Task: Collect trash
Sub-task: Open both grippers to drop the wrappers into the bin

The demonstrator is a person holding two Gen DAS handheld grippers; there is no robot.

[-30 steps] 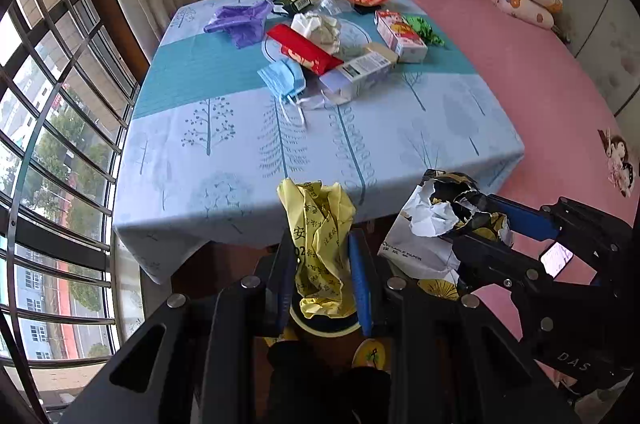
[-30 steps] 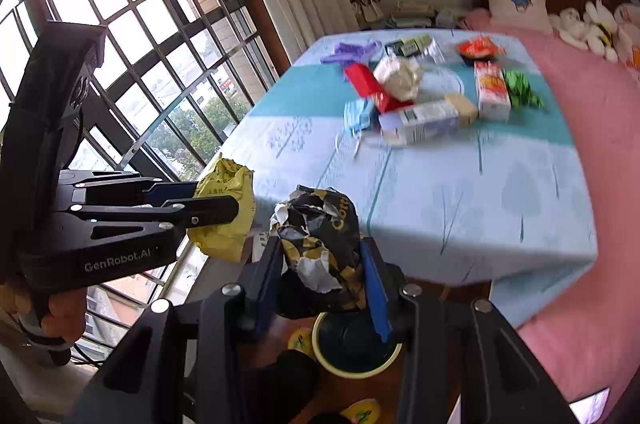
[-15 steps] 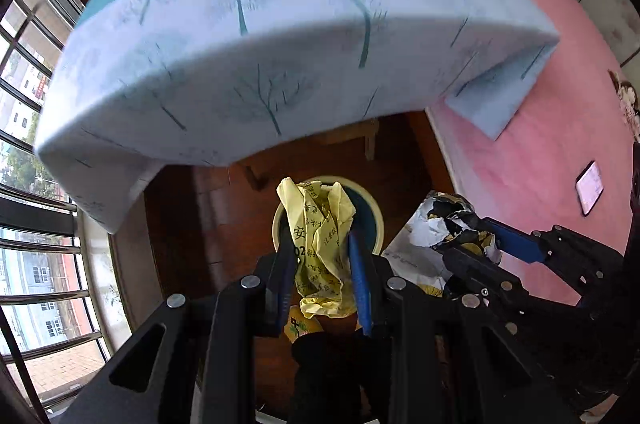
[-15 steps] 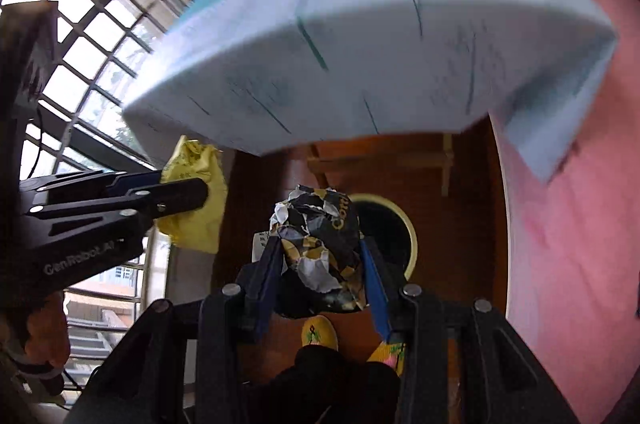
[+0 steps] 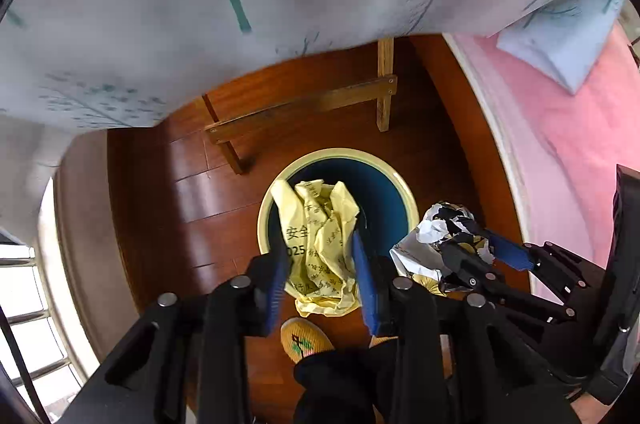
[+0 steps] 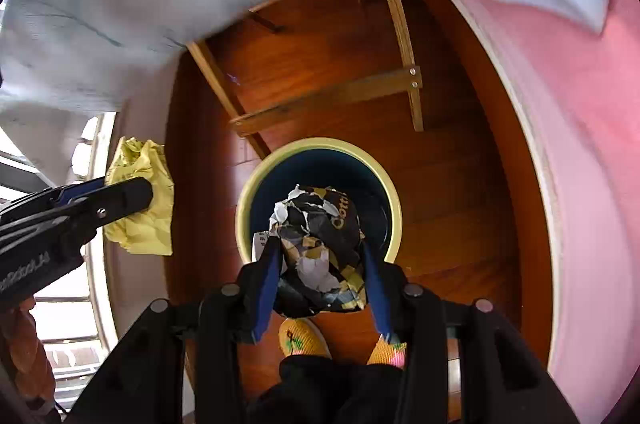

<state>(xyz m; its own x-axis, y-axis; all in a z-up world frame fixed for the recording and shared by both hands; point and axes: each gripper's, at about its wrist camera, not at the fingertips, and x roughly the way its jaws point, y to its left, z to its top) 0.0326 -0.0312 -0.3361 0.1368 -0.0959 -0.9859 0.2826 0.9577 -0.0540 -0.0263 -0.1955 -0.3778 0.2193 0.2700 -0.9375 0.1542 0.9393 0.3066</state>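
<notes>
Both wads hang over the bin (image 5: 336, 155) on the floor for dropping: the left hand-held gripper (image 5: 320, 280), jaws just opening, loosely brackets the yellow wrapper (image 5: 320, 244), while the right hand-held gripper (image 6: 320, 288), also easing, flanks the black-and-white wad (image 6: 320, 244).

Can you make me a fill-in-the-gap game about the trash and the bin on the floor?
1. The left gripper has crumpled ____ paper between its fingers.
2. The bin is dark blue inside, with a cream ____.
3. The black and white wrapper sits in the ____ gripper.
4. The floor is made of ____.

Missing words: yellow; rim; right; wood
</notes>
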